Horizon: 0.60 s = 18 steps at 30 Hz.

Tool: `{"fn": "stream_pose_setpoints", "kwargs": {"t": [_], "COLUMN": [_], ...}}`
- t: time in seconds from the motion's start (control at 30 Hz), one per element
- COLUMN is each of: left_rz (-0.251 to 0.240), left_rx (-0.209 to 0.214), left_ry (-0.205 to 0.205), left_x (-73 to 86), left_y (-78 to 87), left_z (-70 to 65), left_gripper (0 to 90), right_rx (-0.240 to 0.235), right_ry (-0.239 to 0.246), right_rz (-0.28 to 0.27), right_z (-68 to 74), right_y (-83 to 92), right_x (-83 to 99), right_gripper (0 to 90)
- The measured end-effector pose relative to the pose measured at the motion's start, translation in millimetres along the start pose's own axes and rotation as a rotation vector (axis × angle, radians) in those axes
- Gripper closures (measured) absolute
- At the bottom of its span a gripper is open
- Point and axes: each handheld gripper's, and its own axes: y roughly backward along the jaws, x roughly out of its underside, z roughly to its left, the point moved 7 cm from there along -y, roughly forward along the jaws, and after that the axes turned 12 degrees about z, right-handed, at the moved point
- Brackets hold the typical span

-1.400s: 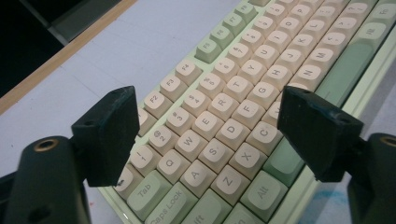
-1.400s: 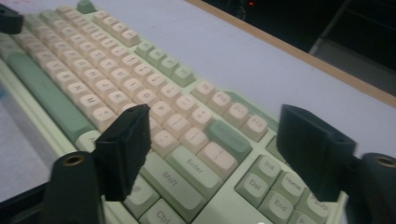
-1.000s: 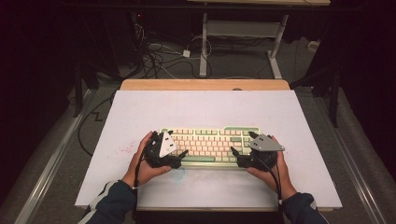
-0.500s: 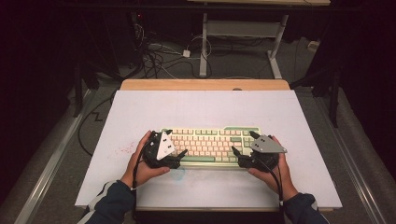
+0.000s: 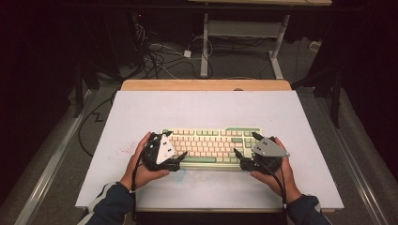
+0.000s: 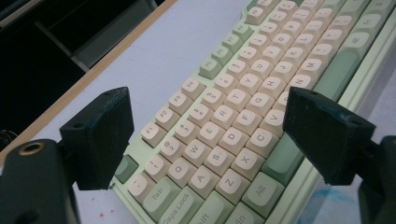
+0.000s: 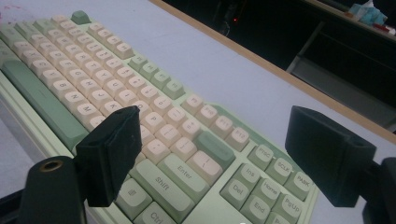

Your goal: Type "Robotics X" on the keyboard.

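Note:
A pale green keyboard point(image 5: 211, 144) with cream and green keys lies across the near middle of the white table point(image 5: 206, 110). My left gripper point(image 5: 177, 144) stands open at its left end, one jaw beyond the far edge and one at the near edge. In the left gripper view the open left gripper point(image 6: 210, 112) straddles the keyboard point(image 6: 219, 140) around the letter keys. My right gripper point(image 5: 244, 143) is open at the right end. In the right gripper view the right gripper point(image 7: 217, 123) spans the keyboard point(image 7: 93, 84) by the Enter key. Neither gripper holds anything.
A wooden strip point(image 5: 206, 85) runs along the table's far edge. Cables point(image 5: 159, 56) and a desk frame point(image 5: 244, 33) lie on the floor beyond. Faint red specks point(image 5: 124, 150) mark the tabletop left of the keyboard, and a blue smear point(image 6: 336, 205) lies near its front.

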Motion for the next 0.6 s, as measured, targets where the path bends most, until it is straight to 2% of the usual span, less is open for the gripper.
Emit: {"fn": "stream_pose_setpoints", "kwargs": {"t": [0.17,0.6], "left_rz": [-0.017,-0.023], "left_rx": [0.003,0.008], "left_ry": [0.007,-0.004], "left_x": [-1.6,0.5], "left_y": [5.8,18.3], "left_z": [1.0,3.5], "left_gripper": [15.4,15.4], "right_rx": [0.006,0.009], "right_ry": [0.001,0.006], "right_rz": [-0.001,0.008], "right_z": [-1.7,-8.1], "right_y": [4.7,14.1], "right_x": [1.3,8.6], "right_gripper": [19.5,19.5]}}
